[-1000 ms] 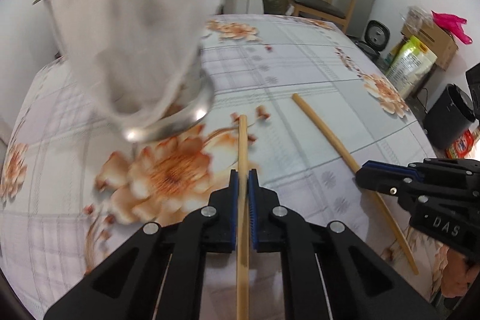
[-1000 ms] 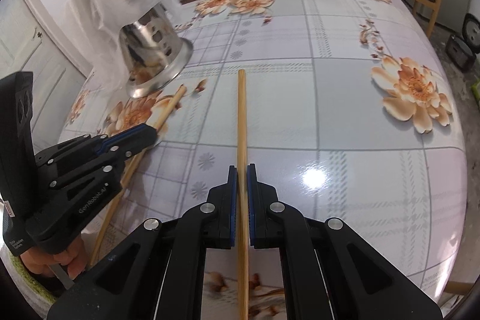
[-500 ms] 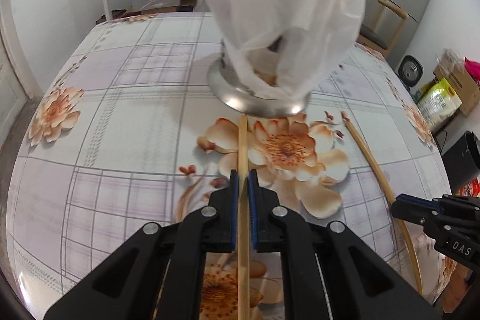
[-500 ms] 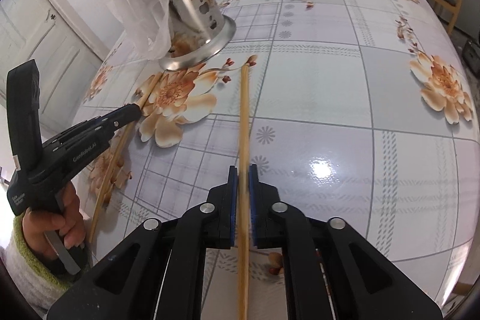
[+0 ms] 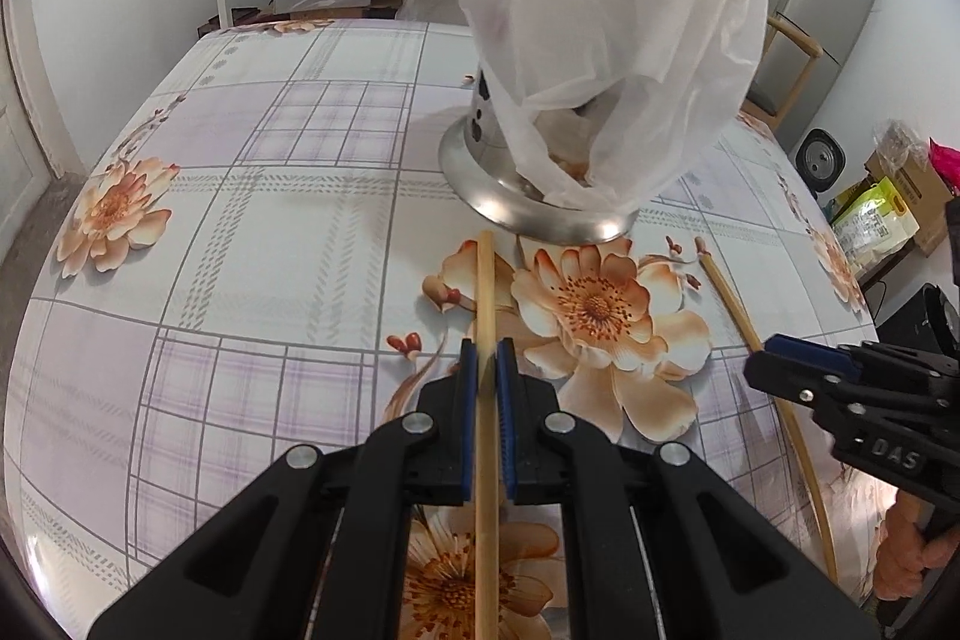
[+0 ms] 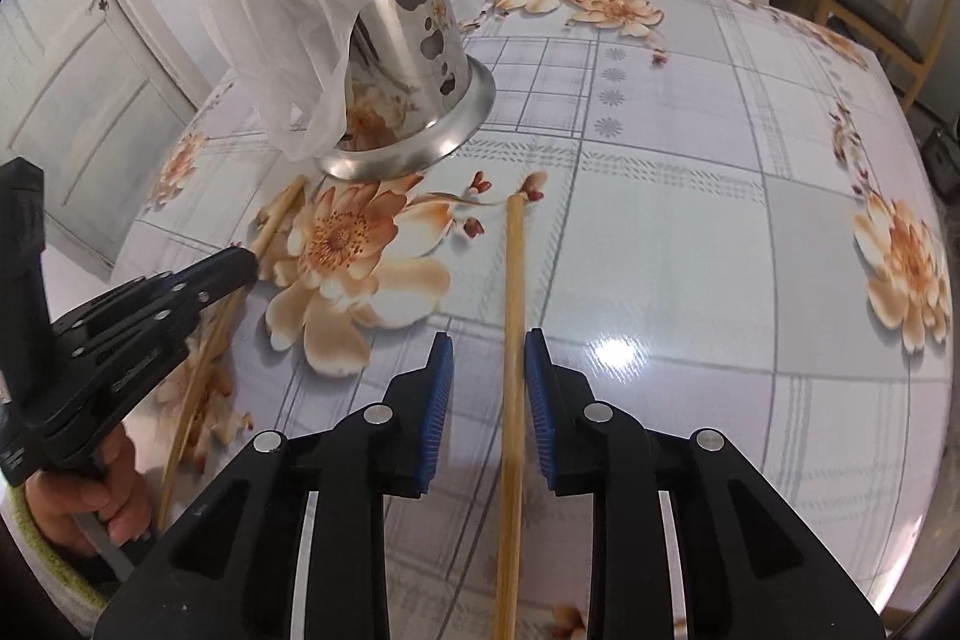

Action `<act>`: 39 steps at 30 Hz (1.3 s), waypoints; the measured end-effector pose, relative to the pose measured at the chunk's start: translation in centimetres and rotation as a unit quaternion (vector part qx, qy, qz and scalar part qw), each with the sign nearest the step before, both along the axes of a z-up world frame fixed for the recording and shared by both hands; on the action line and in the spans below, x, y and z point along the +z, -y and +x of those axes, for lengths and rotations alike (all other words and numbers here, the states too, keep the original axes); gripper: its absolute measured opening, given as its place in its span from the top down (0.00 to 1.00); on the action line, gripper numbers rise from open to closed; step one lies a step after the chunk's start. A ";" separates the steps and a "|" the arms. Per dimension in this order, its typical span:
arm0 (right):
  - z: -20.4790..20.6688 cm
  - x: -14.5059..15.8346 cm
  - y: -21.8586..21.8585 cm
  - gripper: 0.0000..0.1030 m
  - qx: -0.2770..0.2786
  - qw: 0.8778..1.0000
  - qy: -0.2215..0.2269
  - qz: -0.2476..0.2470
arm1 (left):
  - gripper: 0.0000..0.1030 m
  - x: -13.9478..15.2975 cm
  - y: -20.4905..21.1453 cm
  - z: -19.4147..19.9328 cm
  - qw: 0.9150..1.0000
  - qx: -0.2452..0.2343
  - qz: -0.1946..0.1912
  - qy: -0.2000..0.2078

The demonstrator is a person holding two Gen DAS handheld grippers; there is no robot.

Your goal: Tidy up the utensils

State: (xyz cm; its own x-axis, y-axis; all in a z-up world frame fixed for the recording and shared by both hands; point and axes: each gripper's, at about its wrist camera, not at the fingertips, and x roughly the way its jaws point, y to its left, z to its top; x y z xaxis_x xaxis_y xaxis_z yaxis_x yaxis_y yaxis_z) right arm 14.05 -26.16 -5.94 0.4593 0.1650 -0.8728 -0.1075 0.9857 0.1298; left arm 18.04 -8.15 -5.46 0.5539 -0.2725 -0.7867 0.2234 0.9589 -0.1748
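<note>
The left tongs are clamping a long pale wooden chopstick, its tip lying near the flared base of a perforated shiny steel utensil holder (draped in thin white plastic) on the floral, checked tabletop. The right tongs, whose body is showing the letters "DAS" in the left view, have just been opening; a second wooden chopstick is lying between the parted blue pads, untouched.
</note>
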 end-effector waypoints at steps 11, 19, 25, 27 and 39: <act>0.4 -0.2 -0.2 0.95 -0.007 0.999 0.006 -0.031 | 0.93 0.2 -0.3 0.4 1.000 -0.014 -0.013 -0.024; 0.5 -0.2 0.2 0.95 -0.005 1.000 0.007 -0.018 | 0.74 2.1 0.4 1.1 0.998 -0.050 0.012 -0.019; 0.5 -0.2 0.3 0.95 -0.006 1.000 0.006 -0.008 | 0.74 1.7 2.1 3.0 0.997 -0.060 0.052 -0.016; 0.5 -0.2 0.4 0.95 -0.006 1.000 0.006 -0.004 | 0.74 1.4 2.5 3.5 0.996 -0.064 0.061 -0.019; 0.4 -0.2 0.4 0.95 -0.004 1.000 0.007 -0.001 | 0.86 0.4 3.4 3.9 0.992 -0.055 0.115 -0.015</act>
State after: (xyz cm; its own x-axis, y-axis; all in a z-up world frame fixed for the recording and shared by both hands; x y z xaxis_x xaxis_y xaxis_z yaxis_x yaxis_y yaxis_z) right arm 14.45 -26.53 -6.11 0.4734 0.1591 -0.8664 -0.1007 0.9869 0.1262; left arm 21.98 -11.55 -5.03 0.5062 -0.1416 -0.8507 0.3276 0.9441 0.0378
